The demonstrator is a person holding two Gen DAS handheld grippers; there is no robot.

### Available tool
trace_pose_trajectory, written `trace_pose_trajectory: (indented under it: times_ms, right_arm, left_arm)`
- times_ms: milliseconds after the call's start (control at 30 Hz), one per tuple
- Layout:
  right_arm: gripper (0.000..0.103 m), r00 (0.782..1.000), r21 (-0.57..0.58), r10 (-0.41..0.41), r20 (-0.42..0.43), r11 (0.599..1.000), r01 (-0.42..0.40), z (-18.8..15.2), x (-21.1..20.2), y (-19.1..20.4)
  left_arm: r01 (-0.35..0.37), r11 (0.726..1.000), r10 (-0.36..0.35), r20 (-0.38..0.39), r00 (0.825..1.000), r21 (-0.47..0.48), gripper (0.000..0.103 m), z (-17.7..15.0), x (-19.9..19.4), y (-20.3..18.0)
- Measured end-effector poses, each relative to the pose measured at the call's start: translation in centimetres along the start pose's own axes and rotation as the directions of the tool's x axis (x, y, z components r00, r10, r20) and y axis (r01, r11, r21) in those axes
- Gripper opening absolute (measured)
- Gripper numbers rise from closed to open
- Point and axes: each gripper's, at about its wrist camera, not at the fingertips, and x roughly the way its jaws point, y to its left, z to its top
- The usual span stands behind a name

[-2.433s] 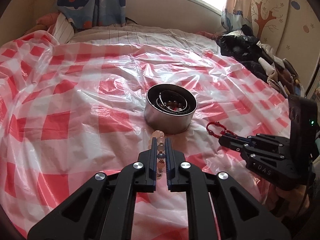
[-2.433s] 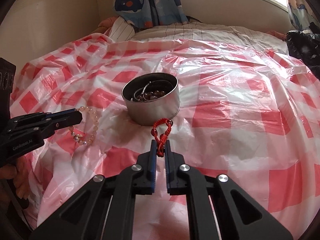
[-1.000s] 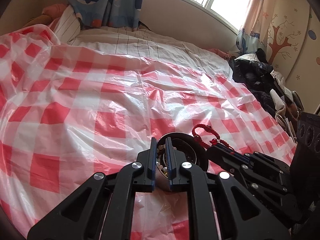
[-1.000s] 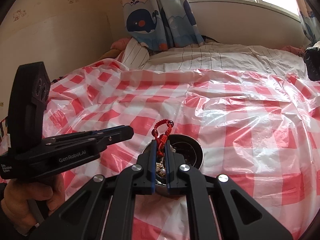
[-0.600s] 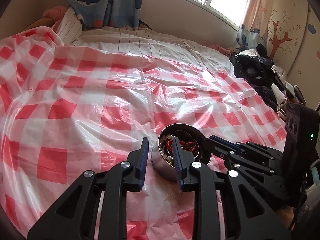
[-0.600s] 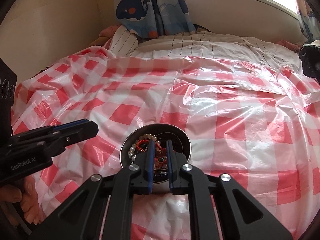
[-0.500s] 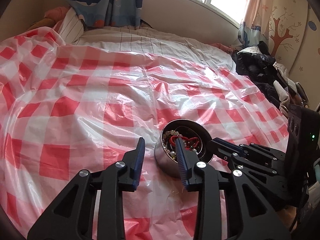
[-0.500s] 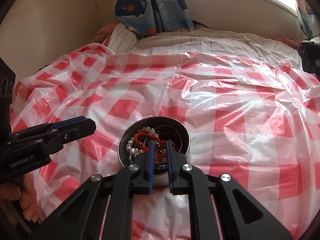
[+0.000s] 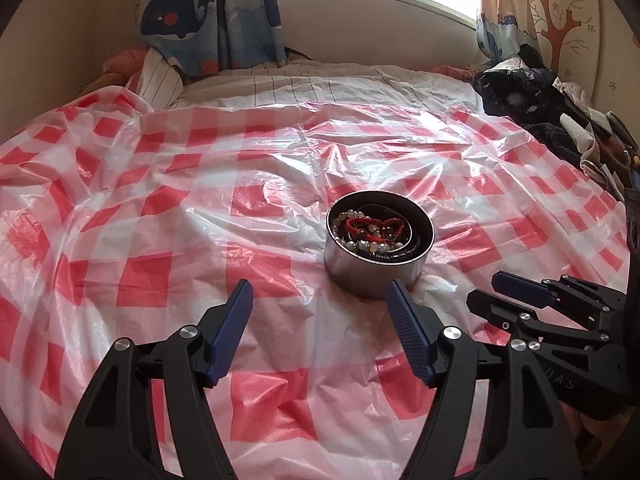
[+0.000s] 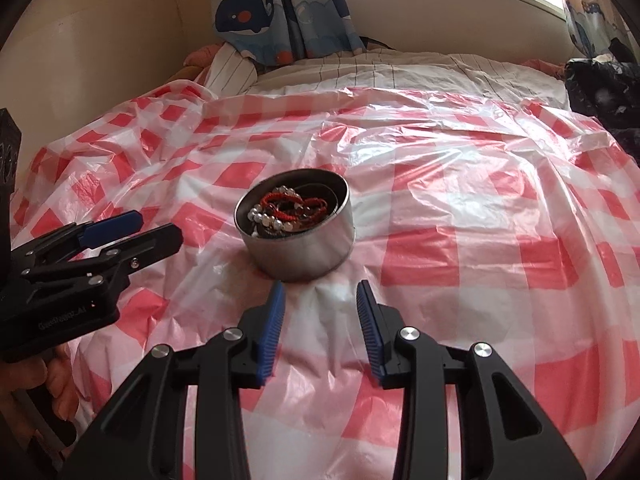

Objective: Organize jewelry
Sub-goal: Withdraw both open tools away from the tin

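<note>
Left gripper (image 9: 320, 294), bottom centre of its own view: jaws spread wide, just been opening, nothing between them. Right gripper (image 10: 320, 292), bottom centre of its view: jaws moderately parted, also just been opening, empty. Just beyond both sets of tips, mid-frame: round metal tin (image 9: 378, 276) on the red-and-white checked plastic sheet (image 9: 168, 216). Inside the tin: red cord bracelet (image 9: 374, 226) lying on top of a pearl bead bracelet (image 9: 362, 245). Far, upper left: whale-print curtain (image 9: 208, 12).
</note>
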Motion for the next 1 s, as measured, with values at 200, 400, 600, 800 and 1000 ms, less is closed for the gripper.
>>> trace_pose_trajectory:
  times_ms: [200, 400, 600, 800, 1000]
  right_arm:
    - [0.047, 1.0, 0.035, -0.028, -0.006, 0.999, 0.028, -2.2, -1.2, -0.6]
    - [0.05, 0.999, 0.048, -0.048, 0.003, 0.998, 0.048, -3.8, -1.9, -0.4]
    - [0.059, 0.995, 0.055, -0.097, 0.019, 0.994, 0.096, -4.8, -1.8, -0.3]
    - [0.072, 0.988, 0.033, -0.152, 0.027, 0.988, 0.151, -5.2, -1.4, 0.1]
    - [0.081, 0.985, 0.023, -0.17, 0.026, 0.985, 0.17, -5.4, -1.3, 0.1]
  left_arm:
    - [-0.056, 0.998, 0.056, 0.001, 0.998, -0.008, 0.082, -1.9, -0.9, 0.1]
    - [-0.088, 0.996, 0.088, 0.002, 0.996, -0.012, 0.088, -3.3, -1.2, 0.0]
    - [-0.093, 0.995, 0.093, -0.021, 0.995, -0.022, 0.092, -4.5, -0.4, -0.3]
    - [-0.101, 0.993, 0.098, -0.055, 0.994, -0.057, 0.095, -5.4, 0.6, 0.2]
    - [-0.105, 0.989, 0.096, -0.088, 0.992, -0.108, 0.095, -5.9, 1.3, 1.3]
